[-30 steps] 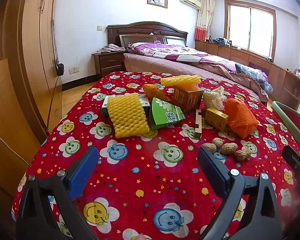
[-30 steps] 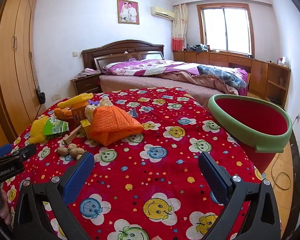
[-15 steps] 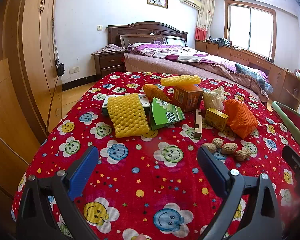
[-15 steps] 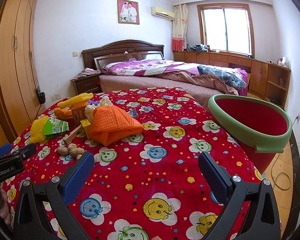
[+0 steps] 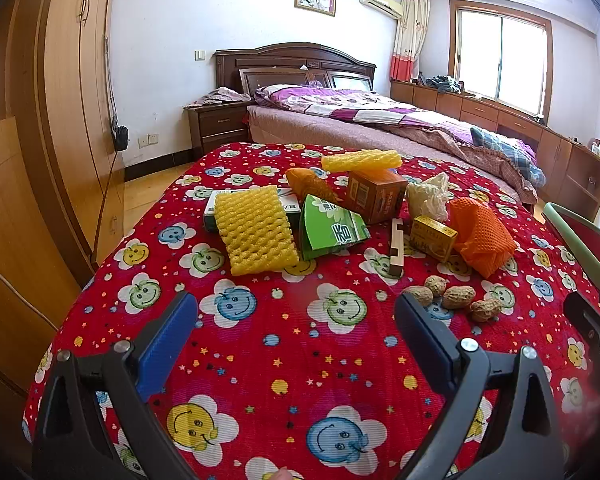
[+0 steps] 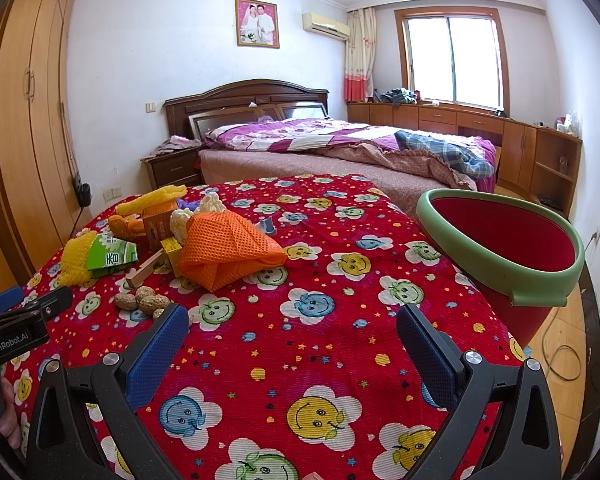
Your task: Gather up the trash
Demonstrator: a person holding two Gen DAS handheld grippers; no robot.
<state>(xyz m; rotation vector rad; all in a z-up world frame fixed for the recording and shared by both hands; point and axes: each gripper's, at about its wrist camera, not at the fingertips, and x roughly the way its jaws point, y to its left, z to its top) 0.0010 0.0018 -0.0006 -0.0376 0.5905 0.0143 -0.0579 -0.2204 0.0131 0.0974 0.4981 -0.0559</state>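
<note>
From the left wrist view, the left hand-held gripper (image 5: 296, 312) hangs over the near part of the worktop (image 5: 284, 344), its blue pads spread wide with nothing between them. The trash lies ahead of it in a loose cluster: a yellow foam net (image 5: 256, 232) ahead and slightly left, a green carton (image 5: 332, 232) just beside it, a brown box (image 5: 376, 196) further ahead, a wooden block (image 5: 397, 246) ahead and right, and an orange mesh bag (image 5: 480, 236) further right. Four peanuts (image 5: 454, 300) sit just ahead of the right finger. From the right wrist view, the right hand-held gripper (image 6: 292, 324) is likewise spread wide and empty above the worktop (image 6: 300, 344). The orange mesh bag (image 6: 228, 248) and the rest of the pile lie ahead and to its left, the peanuts (image 6: 140, 300) just off its left finger. A red bin with a green rim (image 6: 500, 248) stands ahead to its right, at the worktop's edge.
</note>
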